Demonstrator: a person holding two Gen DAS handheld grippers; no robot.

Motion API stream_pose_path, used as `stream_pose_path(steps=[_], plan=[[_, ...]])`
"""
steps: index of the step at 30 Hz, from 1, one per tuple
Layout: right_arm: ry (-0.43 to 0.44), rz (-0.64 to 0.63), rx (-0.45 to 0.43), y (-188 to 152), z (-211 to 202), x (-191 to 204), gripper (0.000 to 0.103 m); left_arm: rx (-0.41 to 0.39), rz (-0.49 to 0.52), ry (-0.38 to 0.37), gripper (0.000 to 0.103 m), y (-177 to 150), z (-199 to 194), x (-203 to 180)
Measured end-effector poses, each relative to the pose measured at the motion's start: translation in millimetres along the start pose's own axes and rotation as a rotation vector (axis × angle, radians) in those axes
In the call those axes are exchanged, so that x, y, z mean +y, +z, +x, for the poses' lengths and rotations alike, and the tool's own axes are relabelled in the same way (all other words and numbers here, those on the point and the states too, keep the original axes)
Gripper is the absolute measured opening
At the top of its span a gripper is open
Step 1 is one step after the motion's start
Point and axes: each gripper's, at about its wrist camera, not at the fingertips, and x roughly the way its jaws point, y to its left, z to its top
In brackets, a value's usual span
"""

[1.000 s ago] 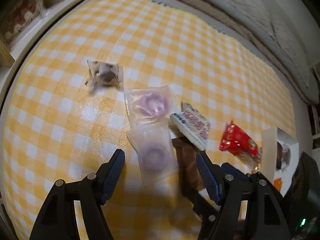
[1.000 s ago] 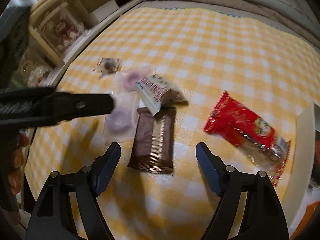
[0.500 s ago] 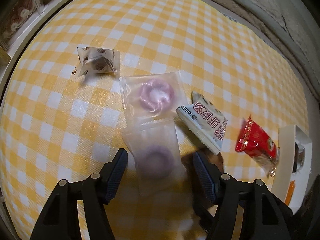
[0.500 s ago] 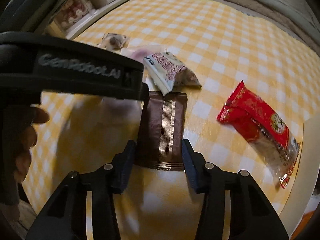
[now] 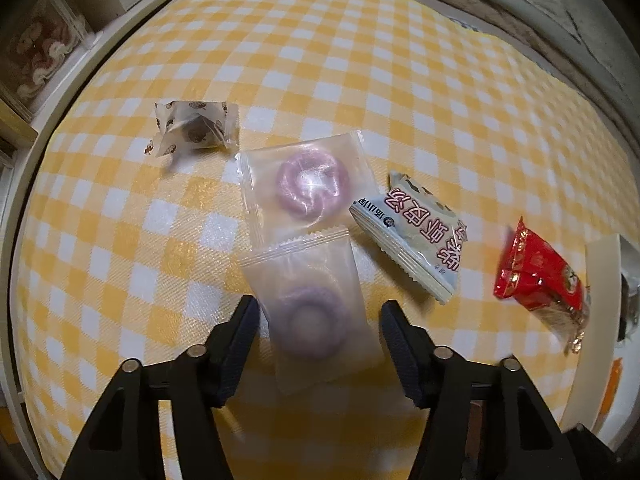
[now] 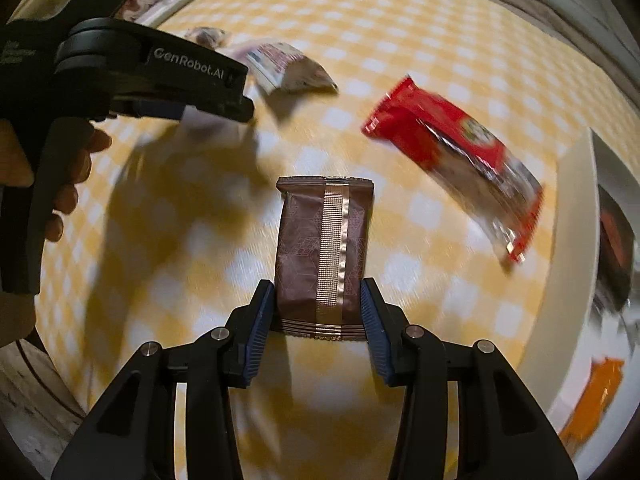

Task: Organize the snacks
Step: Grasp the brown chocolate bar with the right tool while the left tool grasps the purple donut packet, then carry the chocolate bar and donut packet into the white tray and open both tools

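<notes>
item: brown foil snack packet (image 6: 325, 256). location: over the yellow checked bench cloth (image 6: 400, 40), pinched at its near sealed end by the right gripper (image 6: 318, 312), whose blue pads are closed against both long edges; the far end stands free, and whether it is off the cloth cannot be told.

item: frosted pouch with a purple ring sweet (image 5: 310, 312). location: flat on the cloth, between the parted fingers of the left gripper (image 5: 316, 322); a gap is seen on the right side, the left finger is close to the pouch edge, nothing is held.

item: second clear pouch with a pink ring sweet (image 5: 308, 188), touching and partly overlapped by the first at its serrated seal.

other stock: white packet with red script (image 5: 412, 236); red wrapped snack (image 5: 540, 284); small printed wrapper (image 5: 194, 128), set apart at upper left; white tray (image 6: 572, 240) at the right edge, already holding items that are too blurred to name.

handling note, judged: the brown packet is best carried level to the tray and let go low. the left fingers are best closed across the pouch's narrow width, below the overlapping seal, so that the upper pouch is not dragged along; thin film is likely to slip, so a square, centred pinch is advised.
</notes>
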Motion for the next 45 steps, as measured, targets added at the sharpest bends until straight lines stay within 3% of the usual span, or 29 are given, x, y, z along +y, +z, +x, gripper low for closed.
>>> stream_pose_path(steps=[2, 5, 10, 13, 14, 18, 23, 32, 45], plan=[[-0.002, 0.015, 0.007, -1, -1, 1, 0.052, -0.011, 0.031, 0.008, 0.048, -2, 1, -6], [-0.002, 0.015, -0.009, 2, 1, 2, 0.064, -0.014, 0.061, -0.007, 0.047, -5, 1, -10], [0.019, 0.104, -0.008, 27, 14, 4, 0.066, -0.011, 0.083, -0.045, 0.046, -13, -2, -9], [0.004, 0.160, 0.016, 42, 20, -1, 0.053, -0.011, 0.086, -0.065, 0.046, -16, -8, 2], [-0.011, 0.162, 0.017, 45, 21, -2, 0.045, -0.013, 0.086, -0.071, 0.045, -18, -11, 7], [0.002, 0.174, 0.009, 48, 15, -8, 0.042, -0.042, 0.081, -0.102, 0.045, -23, -33, 23], [-0.021, 0.164, -0.061, 52, -7, -12, 0.042, -0.109, 0.083, -0.110, 0.045, -26, -68, 32], [-0.055, 0.140, -0.270, 62, -78, -16, 0.042, -0.245, 0.095, -0.184, 0.045, -48, -139, 38], [-0.087, 0.127, -0.464, 26, -164, -27, 0.042, -0.410, 0.173, -0.272, 0.045, -111, -215, 21]])
